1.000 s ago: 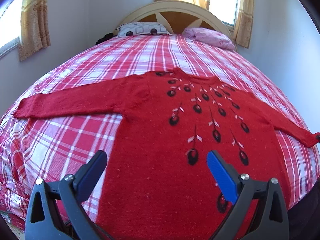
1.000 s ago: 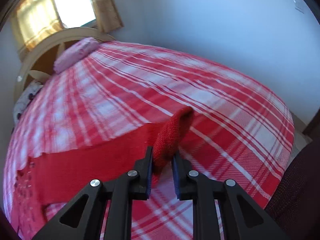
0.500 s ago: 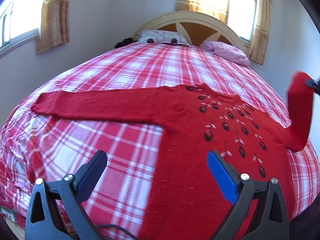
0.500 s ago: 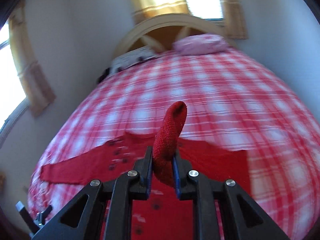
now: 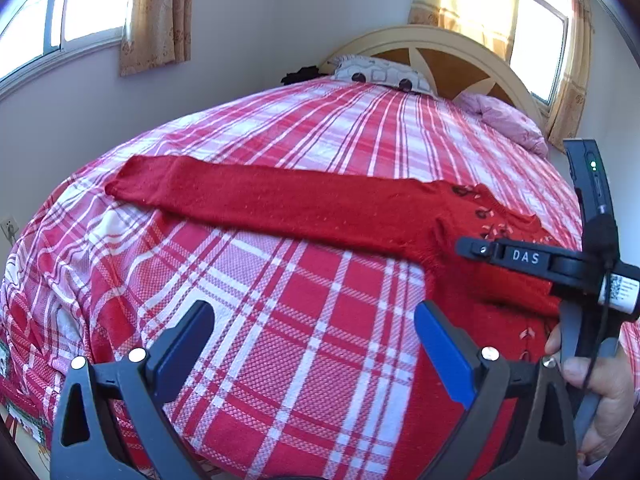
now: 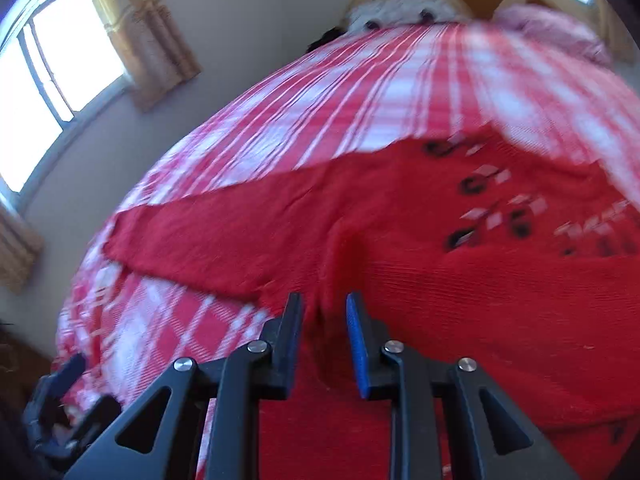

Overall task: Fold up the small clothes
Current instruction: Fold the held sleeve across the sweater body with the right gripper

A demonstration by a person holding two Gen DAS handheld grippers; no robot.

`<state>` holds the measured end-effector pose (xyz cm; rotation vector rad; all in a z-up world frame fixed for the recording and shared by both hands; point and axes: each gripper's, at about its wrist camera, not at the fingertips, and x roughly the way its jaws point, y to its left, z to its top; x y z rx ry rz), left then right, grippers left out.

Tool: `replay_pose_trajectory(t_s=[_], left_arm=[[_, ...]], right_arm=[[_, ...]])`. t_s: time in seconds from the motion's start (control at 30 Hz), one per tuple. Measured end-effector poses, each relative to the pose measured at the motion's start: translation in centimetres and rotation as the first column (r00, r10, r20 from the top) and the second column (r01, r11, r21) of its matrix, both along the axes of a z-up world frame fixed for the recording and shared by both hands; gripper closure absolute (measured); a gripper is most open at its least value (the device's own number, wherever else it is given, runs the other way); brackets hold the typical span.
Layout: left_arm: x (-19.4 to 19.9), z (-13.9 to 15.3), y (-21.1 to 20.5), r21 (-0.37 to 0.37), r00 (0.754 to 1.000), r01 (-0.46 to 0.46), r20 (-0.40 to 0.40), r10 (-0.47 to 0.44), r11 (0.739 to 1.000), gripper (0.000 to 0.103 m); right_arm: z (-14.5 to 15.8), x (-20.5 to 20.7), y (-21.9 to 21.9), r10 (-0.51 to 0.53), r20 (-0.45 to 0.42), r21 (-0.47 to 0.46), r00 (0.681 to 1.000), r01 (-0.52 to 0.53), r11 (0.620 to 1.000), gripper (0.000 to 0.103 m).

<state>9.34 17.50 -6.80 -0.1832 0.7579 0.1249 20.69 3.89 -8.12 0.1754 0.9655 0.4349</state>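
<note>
A red knit sweater [image 5: 280, 204] with dark bead patterns lies flat on the plaid bed, its left sleeve stretched out to the left. My left gripper [image 5: 314, 312] hovers open over bare bedspread just left of the sweater's body, holding nothing. My right gripper [image 6: 322, 300] is low over the sweater [image 6: 480, 300] near the left armpit. Its jaws are opening, and the folded-over right sleeve [image 6: 336, 248] lies loose between them, with the blue pad [image 6: 356, 332] bare. In the left wrist view the right gripper [image 5: 472, 248] reaches in from the right over the sweater's chest.
The red-and-white plaid bedspread [image 5: 280, 300] covers the whole bed. A patterned pillow [image 5: 380, 74] and a pink pillow [image 5: 508, 120] lie by the cream headboard [image 5: 440, 40]. Curtained windows flank the bed. A person's hand [image 5: 600, 392] holds the right gripper's handle.
My right gripper carried the right sleeve up and across onto the sweater's body, came down, and its jaws spread a little. My left gripper slid left, off the body to over the bedspread.
</note>
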Motion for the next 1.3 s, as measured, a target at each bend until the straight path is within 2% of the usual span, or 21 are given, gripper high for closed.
replay_pose_trajectory(t_s=[0.07, 0.13, 0.23, 0.33, 0.43, 0.53, 0.63, 0.73, 0.83, 0.97, 1.03, 1.1, 1.23, 1.3], left_arm=[[0.2, -0.5, -0.1, 0.005, 1.0, 0.001, -0.012, -0.001, 1.0, 0.001], [0.3, -0.8, -0.2, 0.01, 1.0, 0.008, -0.024, -0.008, 1.0, 0.001], [0.3, -1.2, -0.6, 0.017, 0.999, 0.022, -0.035, -0.021, 1.0, 0.001], [0.3, -1.3, -1.5, 0.02, 0.998, 0.051, -0.039, -0.051, 0.998, 0.001], [0.2, -1.1, -2.5, 0.042, 0.997, 0.078, -0.03, -0.076, 0.996, 0.001], [0.4, -0.8, -3.3, 0.057, 0.995, 0.103, -0.025, -0.102, 0.993, 0.001], [1.2, -0.4, -3.8, 0.036, 0.992, 0.127, -0.027, -0.126, 0.991, 0.001], [2.0, 0.0, -4.1, 0.023, 0.991, 0.135, -0.019, -0.134, 0.991, 0.001], [3.3, 0.3, -4.8, 0.01, 0.988, 0.15, -0.023, -0.15, 0.989, 0.001], [5.7, 0.7, -6.1, 0.009, 0.981, 0.194, -0.015, -0.194, 0.981, 0.001], [7.4, 0.8, -6.9, -0.005, 0.975, 0.221, -0.025, -0.221, 0.975, 0.005], [8.8, 0.8, -7.6, -0.024, 0.965, 0.261, -0.024, -0.262, 0.965, 0.018], [11.5, 0.5, -8.7, -0.122, 0.95, 0.307, -0.024, -0.312, 0.944, 0.022], [12.7, -0.1, -9.2, -0.181, 0.938, 0.338, -0.021, -0.347, 0.924, 0.035]], right_arm=[[0.1, -0.2, -0.5, 0.017, -0.021, 0.089, 1.0, -0.015, 0.996, 0.079], [1.3, -0.9, -1.7, 0.01, 0.013, 0.131, 1.0, -0.011, 0.991, 0.079], [3.0, -1.6, -4.5, -0.052, 0.069, 0.099, 0.996, 0.045, 0.994, 0.079], [3.3, -2.2, -9.3, -0.158, 0.083, 0.03, 0.984, 0.156, 0.987, 0.079], [3.2, -2.5, -15.2, -0.281, 0.091, -0.054, 0.955, 0.286, 0.957, 0.079], [2.6, -3.1, -21.7, -0.398, 0.085, -0.132, 0.913, 0.406, 0.904, 0.079], [0.8, -4.1, -27.8, -0.533, 0.025, -0.197, 0.845, 0.527, 0.827, 0.079], [0.3, -6.0, -31.4, -0.576, 0.0, -0.051, 0.817, 0.575, 0.816, 0.079], [0.8, -6.4, -30.6, -0.573, 0.043, -0.102, 0.818, 0.574, 0.812, 0.079], [0.9, -6.5, -27.6, -0.51, 0.128, -0.222, 0.85, 0.526, 0.821, 0.079], [0.7, -6.6, -26.6, -0.491, 0.161, -0.27, 0.856, 0.517, 0.812, 0.077], [0.4, -7.0, -26.7, -0.488, 0.171, -0.272, 0.856, 0.517, 0.812, 0.076], [0.2, -7.2, -27.6, -0.501, 0.159, -0.219, 0.851, 0.525, 0.822, 0.076], [0.1, -7.5, -27.5, -0.502, 0.158, -0.213, 0.85, 0.525, 0.824, 0.076]])
